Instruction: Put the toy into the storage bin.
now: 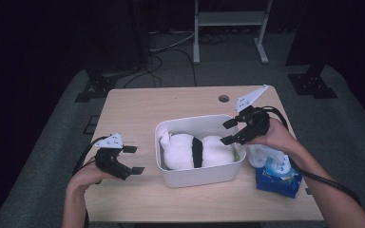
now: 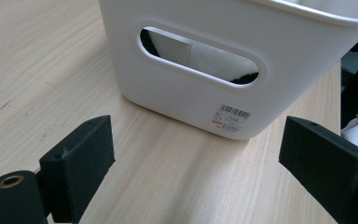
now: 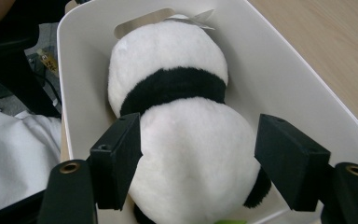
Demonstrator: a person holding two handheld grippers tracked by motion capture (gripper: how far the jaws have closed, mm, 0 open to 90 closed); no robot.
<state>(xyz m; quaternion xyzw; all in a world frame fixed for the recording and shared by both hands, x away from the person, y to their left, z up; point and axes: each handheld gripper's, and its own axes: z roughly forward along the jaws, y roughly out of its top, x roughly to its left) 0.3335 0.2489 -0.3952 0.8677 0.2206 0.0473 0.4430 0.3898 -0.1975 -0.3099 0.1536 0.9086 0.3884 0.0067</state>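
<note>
High view | fluffy plush panda (image 1: 190, 151) in smooth white plastic bin (image 1: 199, 176) | left gripper (image 1: 132, 159), right gripper (image 1: 229, 132) — both agape, empty

My plush toy (image 1: 190, 151) is white with a black band, lying in a white bin (image 1: 204, 175) on the pale wood-grain worktop (image 1: 138, 109); the packet (image 1: 279, 176) is blue.

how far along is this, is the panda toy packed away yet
Looks mostly done: the plush panda lies inside the white bin on the table. In hand: nothing. The right gripper sits open over the bin's right end, its jaws either side of the panda without pressing it; the left gripper waits open beside the bin. Possibly left: the blue packet on the table right of the bin.
</note>
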